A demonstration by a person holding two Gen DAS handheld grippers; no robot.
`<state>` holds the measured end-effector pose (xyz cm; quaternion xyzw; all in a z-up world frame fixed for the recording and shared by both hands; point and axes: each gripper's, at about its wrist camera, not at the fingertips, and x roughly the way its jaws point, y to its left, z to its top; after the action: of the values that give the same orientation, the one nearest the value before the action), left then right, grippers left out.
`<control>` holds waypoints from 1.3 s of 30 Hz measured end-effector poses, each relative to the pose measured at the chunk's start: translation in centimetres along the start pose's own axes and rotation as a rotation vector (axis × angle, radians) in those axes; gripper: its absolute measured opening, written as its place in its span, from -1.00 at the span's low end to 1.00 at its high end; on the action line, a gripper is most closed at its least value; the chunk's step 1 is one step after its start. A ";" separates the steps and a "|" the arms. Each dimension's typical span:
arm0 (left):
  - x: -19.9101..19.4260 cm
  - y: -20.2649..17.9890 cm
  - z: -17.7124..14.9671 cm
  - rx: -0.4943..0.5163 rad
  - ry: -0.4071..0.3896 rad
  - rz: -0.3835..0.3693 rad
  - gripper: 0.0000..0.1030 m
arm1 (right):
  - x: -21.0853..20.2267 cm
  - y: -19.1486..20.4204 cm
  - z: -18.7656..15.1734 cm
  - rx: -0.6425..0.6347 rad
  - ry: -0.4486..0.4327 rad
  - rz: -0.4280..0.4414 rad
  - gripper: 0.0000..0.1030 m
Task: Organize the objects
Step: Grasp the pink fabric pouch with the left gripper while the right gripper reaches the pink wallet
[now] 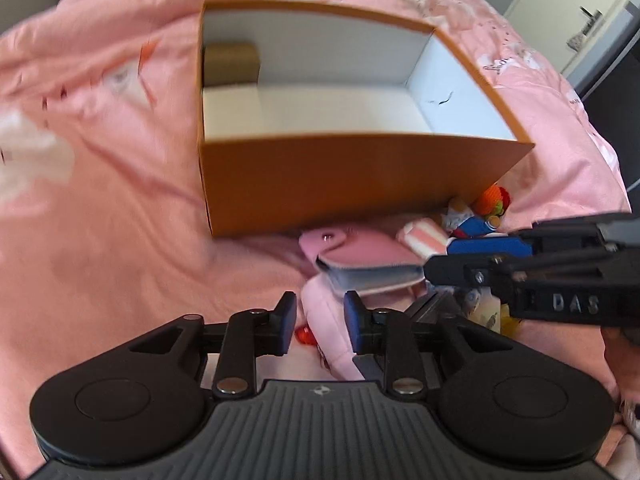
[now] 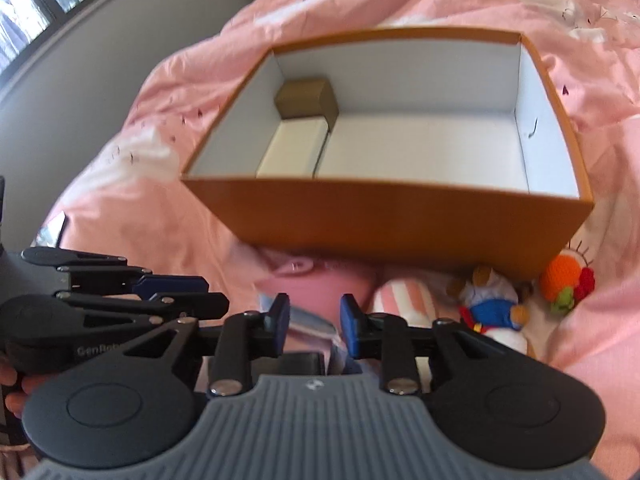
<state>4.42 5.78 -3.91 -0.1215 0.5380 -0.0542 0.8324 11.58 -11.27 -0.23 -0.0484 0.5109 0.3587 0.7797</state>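
An open orange box (image 1: 340,184) (image 2: 400,216) with a white inside lies on a pink duvet. Inside it sit a small brown box (image 2: 306,98) (image 1: 230,64) and a white box (image 2: 292,148). In front of it lie a pink card wallet (image 1: 360,258) (image 2: 320,280), a pink striped item (image 1: 424,236) (image 2: 404,298), a blue-clad plush doll (image 2: 492,308) (image 1: 476,224) and an orange crochet toy (image 2: 564,276) (image 1: 496,198). My left gripper (image 1: 320,322) is open above the duvet, just short of the wallet. My right gripper (image 2: 314,320) is open over the wallet's clear sleeves.
The pink duvet (image 1: 100,160) (image 2: 132,200) covers the whole area, with folds around the box. A small red object (image 1: 304,336) lies beneath my left gripper. A grey wall (image 2: 100,40) and a window stand at the far left. A white door (image 1: 560,12) stands at the far right.
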 end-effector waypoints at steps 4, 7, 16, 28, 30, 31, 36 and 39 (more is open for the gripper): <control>1.0 0.4 -0.2 -0.031 0.025 -0.002 -0.31 | 1.0 0.4 -0.5 -0.044 0.054 -0.001 -0.19; 1.0 0.2 -0.2 -0.024 0.019 -0.001 -0.32 | 1.6 1.3 -0.3 -0.134 0.094 -0.046 -0.07; 1.3 -0.1 0.1 -0.007 0.000 0.018 -0.32 | 4.6 2.5 0.1 -0.299 0.188 -0.138 -0.09; 3.3 1.6 0.6 -0.137 0.105 -0.011 -0.16 | 4.3 3.2 1.0 -0.365 0.108 -0.127 -0.27; 3.6 2.0 0.6 -0.162 0.123 -0.016 -0.04 | 4.4 3.3 1.0 -0.382 0.092 -0.111 -0.27; 3.6 2.1 0.6 -0.168 0.127 -0.011 0.02 | 4.5 3.2 1.1 -0.384 0.092 -0.105 -0.28; 3.6 2.0 0.5 -0.172 0.140 -0.037 0.09 | 4.4 3.7 0.4 -0.479 0.120 -0.105 -0.28; 4.0 1.7 0.6 -0.164 0.134 -0.052 0.09 | 4.6 3.8 -0.2 -0.513 0.154 -0.092 -0.27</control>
<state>6.49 6.61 -7.62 -0.1994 0.5916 -0.0395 0.7802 10.09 -6.18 -3.06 -0.2947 0.4582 0.4359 0.7164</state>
